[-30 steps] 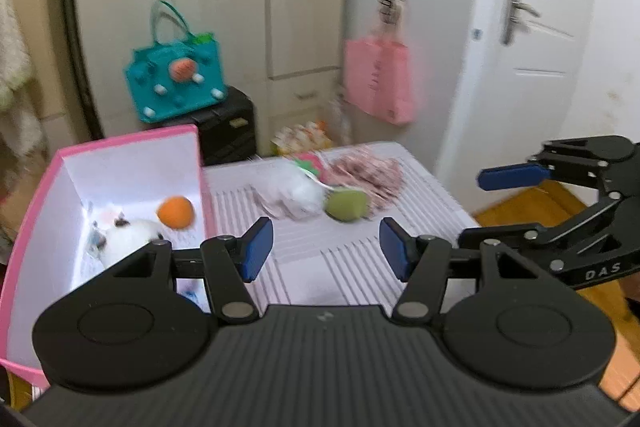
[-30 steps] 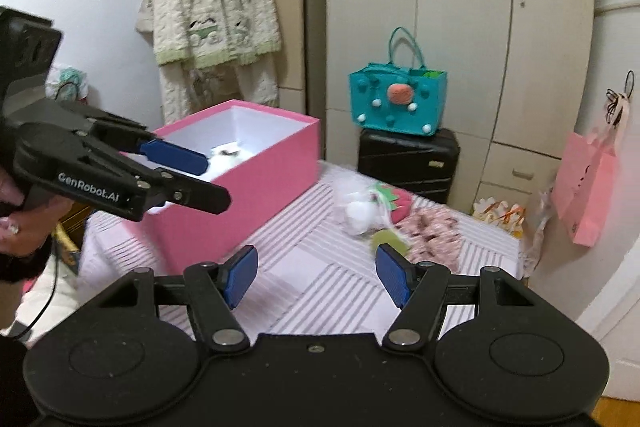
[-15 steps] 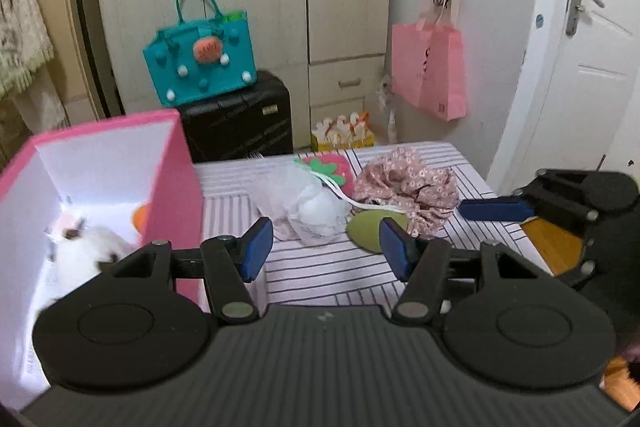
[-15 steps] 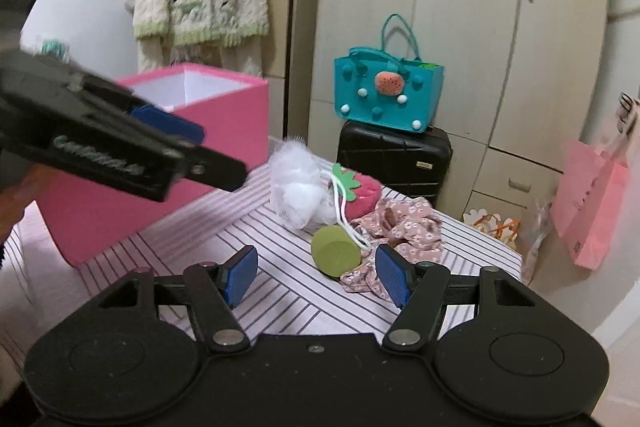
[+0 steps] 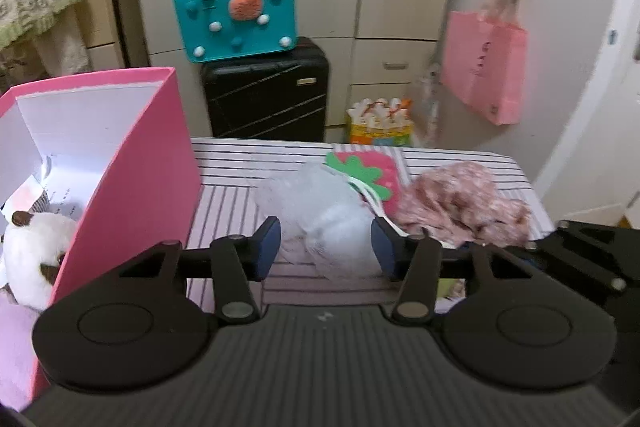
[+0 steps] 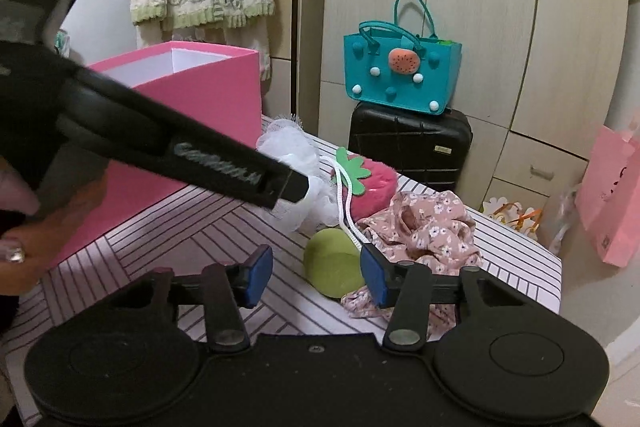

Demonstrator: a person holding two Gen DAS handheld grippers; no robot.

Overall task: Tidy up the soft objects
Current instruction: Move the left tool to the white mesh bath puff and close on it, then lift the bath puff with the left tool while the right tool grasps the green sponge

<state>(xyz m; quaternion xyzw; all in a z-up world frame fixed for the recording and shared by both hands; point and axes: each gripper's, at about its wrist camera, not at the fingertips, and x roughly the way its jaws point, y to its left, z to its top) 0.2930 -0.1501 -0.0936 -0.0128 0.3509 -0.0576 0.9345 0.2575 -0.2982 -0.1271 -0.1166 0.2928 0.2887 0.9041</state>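
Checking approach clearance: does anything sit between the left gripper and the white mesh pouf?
Nothing visible does. The left gripper has the white mesh pouf framed between its closing jaws, pads not yet pressing. The strawberry plush lies behind it, the floral cloth beside.

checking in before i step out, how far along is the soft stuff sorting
Done: a white plush toy already lies in the pink box. In hand: nothing is gripped yet; the left gripper has its jaws closing around the white mesh pouf, and the right gripper closes toward the green ball. Left: strawberry plush and floral cloth on the table.
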